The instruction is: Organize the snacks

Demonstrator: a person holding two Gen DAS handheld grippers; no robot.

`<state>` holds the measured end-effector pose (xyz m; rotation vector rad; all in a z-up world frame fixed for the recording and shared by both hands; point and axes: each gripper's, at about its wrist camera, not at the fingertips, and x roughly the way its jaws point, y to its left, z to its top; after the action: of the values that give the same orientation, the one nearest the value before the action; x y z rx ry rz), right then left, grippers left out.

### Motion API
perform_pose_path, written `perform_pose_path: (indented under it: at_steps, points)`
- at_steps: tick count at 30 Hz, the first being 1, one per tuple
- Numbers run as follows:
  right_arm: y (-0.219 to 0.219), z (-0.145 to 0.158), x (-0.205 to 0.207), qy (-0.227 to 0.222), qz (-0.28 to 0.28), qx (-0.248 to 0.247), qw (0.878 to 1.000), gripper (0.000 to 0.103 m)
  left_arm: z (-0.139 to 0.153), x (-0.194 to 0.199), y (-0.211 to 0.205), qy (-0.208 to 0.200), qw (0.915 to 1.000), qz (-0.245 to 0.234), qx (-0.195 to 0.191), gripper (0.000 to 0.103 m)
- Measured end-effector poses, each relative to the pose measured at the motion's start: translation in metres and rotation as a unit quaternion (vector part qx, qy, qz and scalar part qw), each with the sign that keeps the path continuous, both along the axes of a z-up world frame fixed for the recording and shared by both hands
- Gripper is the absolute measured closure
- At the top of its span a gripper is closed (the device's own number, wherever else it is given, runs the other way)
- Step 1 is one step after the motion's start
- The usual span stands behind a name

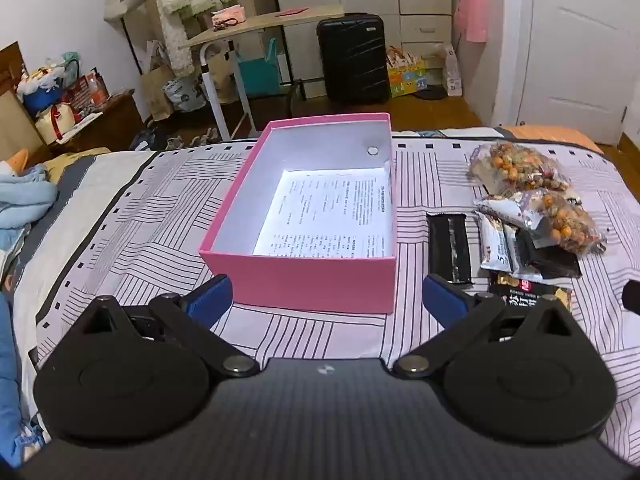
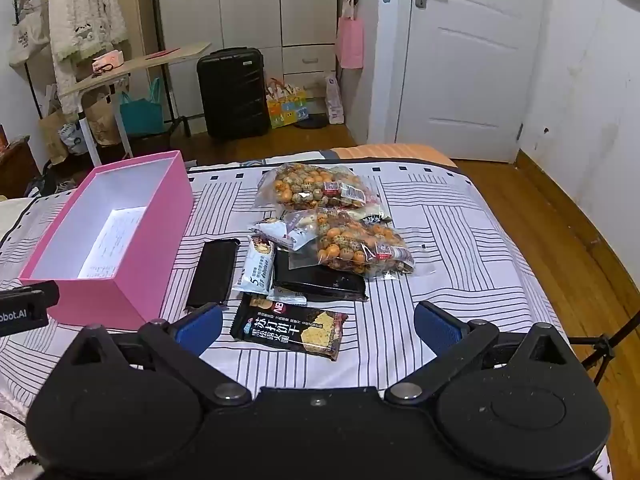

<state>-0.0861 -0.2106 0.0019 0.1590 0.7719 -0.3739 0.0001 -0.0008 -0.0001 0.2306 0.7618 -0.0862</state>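
An open pink box [image 1: 304, 276] with a printed sheet in its bottom sits on the bed; it also shows in the right wrist view [image 2: 132, 280]. Right of it lies a pile of snacks: two clear bags of orange coated nuts [image 2: 316, 190] [image 2: 360, 248], a black bar [image 2: 214, 272], white packets [image 2: 258, 266], a flat black pack [image 2: 320, 280] and a black cracker pack [image 2: 290, 330]. My left gripper [image 1: 326, 300] is open and empty just before the box. My right gripper [image 2: 318, 326] is open and empty, its fingers either side of the cracker pack, above it.
The bed has a striped cover [image 2: 460, 240]. Beyond its far edge are wooden floor, a black suitcase [image 2: 234, 92], a side table [image 2: 136, 64], bags and a white door [image 2: 468, 60]. Blue bedding [image 1: 24, 196] lies at the left.
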Motion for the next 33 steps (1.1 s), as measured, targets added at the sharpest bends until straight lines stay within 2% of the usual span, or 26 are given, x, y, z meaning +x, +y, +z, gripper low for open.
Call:
perform_pose_path:
  at_steps: [4,5,14,33]
  points:
    - [0.004,0.002,-0.003,0.002,0.002,0.000,1.000,0.000,-0.001,-0.002,-0.014,-0.003,1.0000,-0.001,0.009,0.000]
    - [0.004,0.002,-0.002,0.003,0.002,0.000,1.000,0.000,0.004,-0.001,-0.008,0.001,0.9998,-0.007,-0.018,0.000]
    - [0.005,0.004,-0.001,0.005,0.003,-0.004,1.000,0.000,0.002,-0.011,0.007,-0.014,0.9977,-0.024,-0.061,0.001]
    - [0.008,-0.002,-0.001,0.008,0.003,0.000,1.000,0.000,-0.008,-0.008,0.016,-0.012,0.9978,-0.027,-0.059,0.000]
